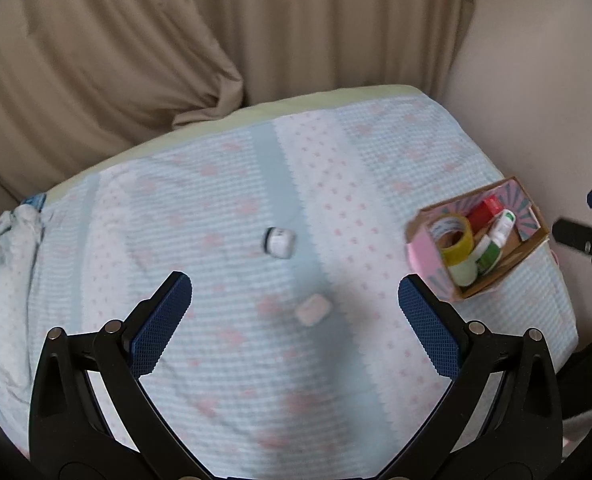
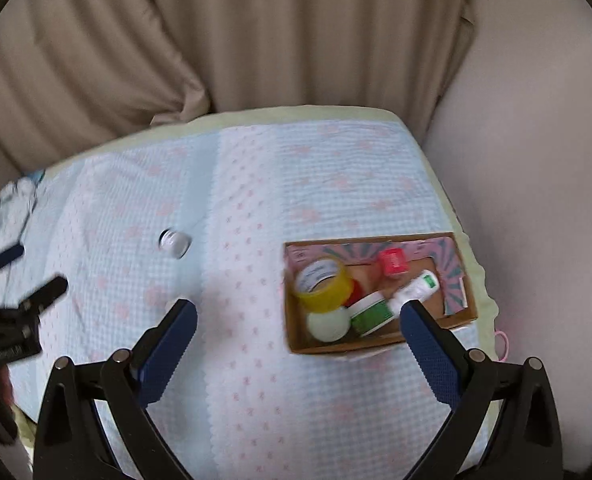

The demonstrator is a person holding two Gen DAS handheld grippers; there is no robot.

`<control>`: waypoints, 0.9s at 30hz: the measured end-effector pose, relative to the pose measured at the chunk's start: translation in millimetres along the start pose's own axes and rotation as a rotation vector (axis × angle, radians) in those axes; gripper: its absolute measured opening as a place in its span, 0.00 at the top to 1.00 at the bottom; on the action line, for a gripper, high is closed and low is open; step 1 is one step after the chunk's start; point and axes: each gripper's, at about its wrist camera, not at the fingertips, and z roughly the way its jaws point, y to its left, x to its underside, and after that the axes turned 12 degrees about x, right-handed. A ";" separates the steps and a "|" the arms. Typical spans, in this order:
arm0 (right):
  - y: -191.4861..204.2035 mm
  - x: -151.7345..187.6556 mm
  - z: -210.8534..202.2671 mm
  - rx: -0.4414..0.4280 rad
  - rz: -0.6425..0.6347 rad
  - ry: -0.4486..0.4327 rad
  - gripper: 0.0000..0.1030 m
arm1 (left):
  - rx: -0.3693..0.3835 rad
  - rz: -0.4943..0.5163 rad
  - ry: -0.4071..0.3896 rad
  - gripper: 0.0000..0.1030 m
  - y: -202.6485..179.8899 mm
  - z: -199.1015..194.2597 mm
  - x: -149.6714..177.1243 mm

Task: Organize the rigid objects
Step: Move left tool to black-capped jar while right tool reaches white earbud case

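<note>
A small white jar (image 1: 280, 242) with a dark lid lies on its side on the blue-and-pink quilt (image 1: 216, 208); in the right wrist view the jar (image 2: 174, 242) lies left of centre. A small pale pink case (image 1: 312, 309) lies nearer, between my left gripper's fingers but below them. My left gripper (image 1: 295, 290) is open and holds nothing. A cardboard box (image 2: 461, 314) holds a yellow tape roll (image 2: 323, 285), a red item (image 2: 393, 263), green-and-white jars (image 2: 369, 314) and a white tube (image 2: 415, 290). My right gripper (image 2: 297, 312) is open over the quilt beside the box.
Beige curtains (image 1: 136, 60) hang behind the bed, and a pale wall (image 2: 535, 160) runs along its right side. Crumpled white fabric (image 1: 12, 240) lies at the quilt's left edge. A pink loop (image 2: 503, 344) shows past the box at the bed's right edge.
</note>
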 end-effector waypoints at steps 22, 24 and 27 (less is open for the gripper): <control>190.0 47.0 83.6 -0.134 -0.149 0.090 0.02 | 0.101 0.056 0.186 0.00 154.0 112.5 2.2; 197.3 50.7 104.1 -0.144 -0.150 0.105 0.02 | 0.114 0.063 0.221 0.00 155.1 135.7 0.3; 209.1 56.0 135.5 -0.144 -0.164 0.124 0.02 | 0.140 0.079 0.269 0.00 151.7 173.5 -4.7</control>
